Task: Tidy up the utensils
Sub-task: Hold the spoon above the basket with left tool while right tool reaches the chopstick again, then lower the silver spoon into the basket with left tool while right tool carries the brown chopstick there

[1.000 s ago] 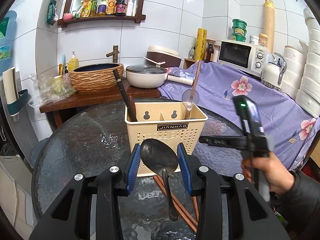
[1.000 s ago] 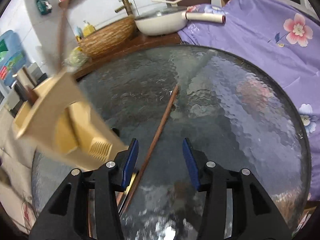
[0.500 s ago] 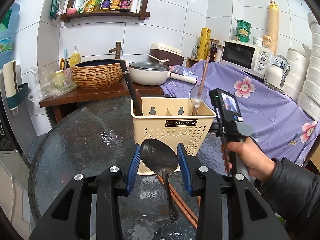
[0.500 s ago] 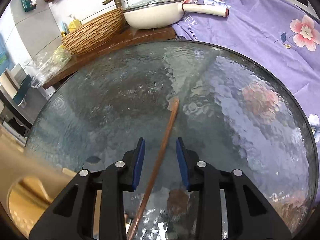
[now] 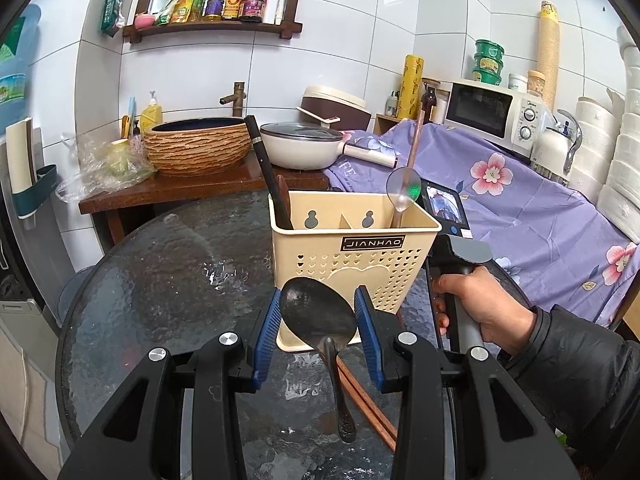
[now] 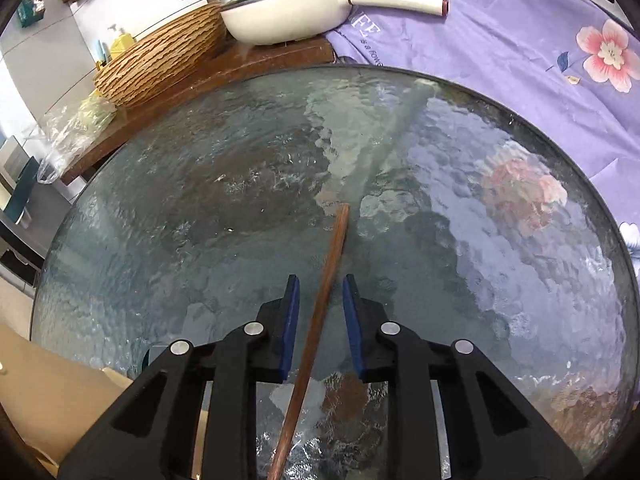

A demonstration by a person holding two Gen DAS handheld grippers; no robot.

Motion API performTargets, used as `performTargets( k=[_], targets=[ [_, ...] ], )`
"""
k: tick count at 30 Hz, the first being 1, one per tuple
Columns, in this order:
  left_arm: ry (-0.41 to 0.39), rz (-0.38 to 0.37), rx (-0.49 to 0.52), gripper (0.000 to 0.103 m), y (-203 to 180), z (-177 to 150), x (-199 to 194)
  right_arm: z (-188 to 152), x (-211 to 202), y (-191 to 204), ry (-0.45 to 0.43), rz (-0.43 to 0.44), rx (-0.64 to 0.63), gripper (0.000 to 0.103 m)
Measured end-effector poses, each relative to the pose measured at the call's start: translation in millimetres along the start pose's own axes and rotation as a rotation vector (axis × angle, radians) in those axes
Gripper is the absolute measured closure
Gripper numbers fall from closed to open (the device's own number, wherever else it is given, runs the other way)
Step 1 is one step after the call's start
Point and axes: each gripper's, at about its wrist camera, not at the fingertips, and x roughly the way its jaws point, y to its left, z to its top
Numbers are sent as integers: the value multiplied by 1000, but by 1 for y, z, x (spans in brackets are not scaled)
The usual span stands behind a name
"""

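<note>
Right wrist view shows your right gripper tilted steeply down at the glass tabletop, its jaws just closing around a wooden chopstick that lies between them, not yet pinched. Only the left wrist view shows your left gripper clamping the dark spoon by its bowl before the beige utensil holder, and your right hand.

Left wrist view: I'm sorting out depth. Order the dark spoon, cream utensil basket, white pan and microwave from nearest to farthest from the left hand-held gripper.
1. Dark spoon, between the pads.
2. Cream utensil basket, just ahead.
3. White pan, behind it on the wooden counter.
4. Microwave, far right.
</note>
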Motion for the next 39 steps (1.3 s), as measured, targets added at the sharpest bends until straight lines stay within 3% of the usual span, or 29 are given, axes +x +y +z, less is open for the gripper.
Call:
performTargets(
  k=[3, 7, 14, 24, 32, 39],
  targets=[
    [5, -1, 3, 67, -1, 0, 3, 2, 2, 3, -4, -11, -20, 82],
    [10, 1, -3, 67, 0, -2, 5, 2, 3, 5, -7, -58, -57, 93],
    [14, 3, 2, 67, -2, -2, 6, 0, 2, 9, 0, -81, -96, 94],
    [16, 7, -2, 67, -1, -3, 3, -18, -36, -15, -73, 104, 10, 96],
    [14, 3, 0, 67, -4, -5, -1, -37, -113, -28, -201, 303, 57, 96],
    [-1, 7, 2, 67, -7, -3, -8, -58, -179, -28, -298, 386, 7, 96]
  ],
)
